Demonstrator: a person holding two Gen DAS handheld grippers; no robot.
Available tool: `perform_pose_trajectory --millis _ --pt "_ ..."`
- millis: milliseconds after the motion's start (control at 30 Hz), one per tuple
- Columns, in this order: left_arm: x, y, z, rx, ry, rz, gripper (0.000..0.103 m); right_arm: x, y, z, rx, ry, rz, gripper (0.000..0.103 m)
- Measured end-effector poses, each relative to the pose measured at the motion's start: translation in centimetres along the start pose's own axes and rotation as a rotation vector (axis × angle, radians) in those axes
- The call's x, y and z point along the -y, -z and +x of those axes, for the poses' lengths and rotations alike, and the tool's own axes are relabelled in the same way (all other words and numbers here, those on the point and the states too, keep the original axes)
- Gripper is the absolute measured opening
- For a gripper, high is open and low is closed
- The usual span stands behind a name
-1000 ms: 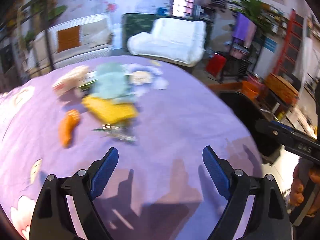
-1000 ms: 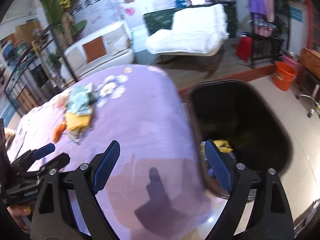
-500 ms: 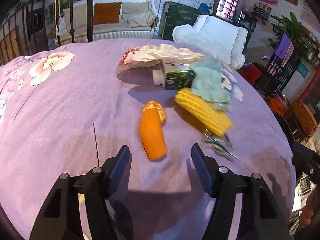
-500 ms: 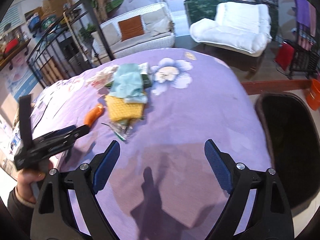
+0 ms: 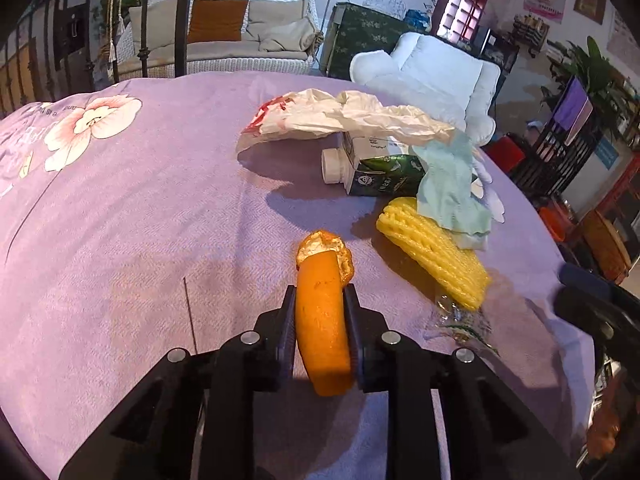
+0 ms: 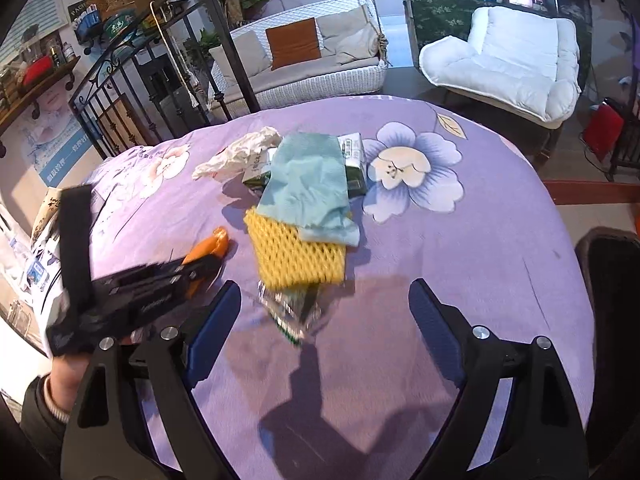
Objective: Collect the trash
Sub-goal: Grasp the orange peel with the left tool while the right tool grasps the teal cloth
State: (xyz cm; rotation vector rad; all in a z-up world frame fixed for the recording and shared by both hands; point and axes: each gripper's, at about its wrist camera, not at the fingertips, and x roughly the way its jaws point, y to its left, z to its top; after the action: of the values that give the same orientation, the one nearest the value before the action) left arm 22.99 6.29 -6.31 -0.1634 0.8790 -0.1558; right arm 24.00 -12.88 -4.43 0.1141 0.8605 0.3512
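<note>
Working over the purple flowered tablecloth [image 5: 120, 220], we have a loose heap of trash toward its far side: a crumpled white plastic bag [image 5: 340, 114], a green carton [image 5: 384, 178] lying on its side under a pale teal paper [image 5: 448, 188], a yellow foam net sleeve [image 5: 432, 256], and a small clear wrapper [image 6: 294, 312] nearest us.

Our left gripper [image 5: 320, 320] is clamped on the orange peel [image 5: 322, 320], which lies low over the cloth with its long axis running straight along the fingers, the curled, torn end pointing away from us toward the heap. Our right gripper [image 6: 324, 312] stands wide apart and holds nothing; the clear wrapper sits just ahead between its fingers.

We judge the black bin [image 6: 612, 320], at the table's right edge, to be the drop point, so the peel must travel rightward across the cloth, on the right hand's side.
</note>
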Motion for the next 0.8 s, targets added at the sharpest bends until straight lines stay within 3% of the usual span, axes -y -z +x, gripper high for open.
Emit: perform_pose_trajectory --millis 167,367,467,533,567,800 --pt "0.4 0.7 -2.3 0.058 -0.006 0.003 0.023 0.2 -2.1 3.2 -0.038 -0.007 0.016 0.077" --pt "0.7 1.7 -3.3 0.063 0.016 -0.005 0.023 1.0 -3.4 6.2 -0.074 -0.024 0.081 0.065" --pt "1.1 2.2 -3.2 0.055 0.026 -0.001 0.023 0.9 -3.3 6.5 -0.077 -0.039 0.078 0.044" --pt "1.2 2.5 -3.1 0.052 0.030 -0.007 0.023 0.8 -3.1 6.3 -0.068 -0.049 0.071 0.022" --pt "1.2 2.5 -3.1 0.049 0.033 -0.009 0.023 0.7 -3.0 6.2 -0.063 -0.052 0.069 0.018" --pt "1.8 3.3 -3.6 0.055 0.039 -0.014 0.023 0.0 -1.8 2.7 0.019 -0.029 0.018 0.010"
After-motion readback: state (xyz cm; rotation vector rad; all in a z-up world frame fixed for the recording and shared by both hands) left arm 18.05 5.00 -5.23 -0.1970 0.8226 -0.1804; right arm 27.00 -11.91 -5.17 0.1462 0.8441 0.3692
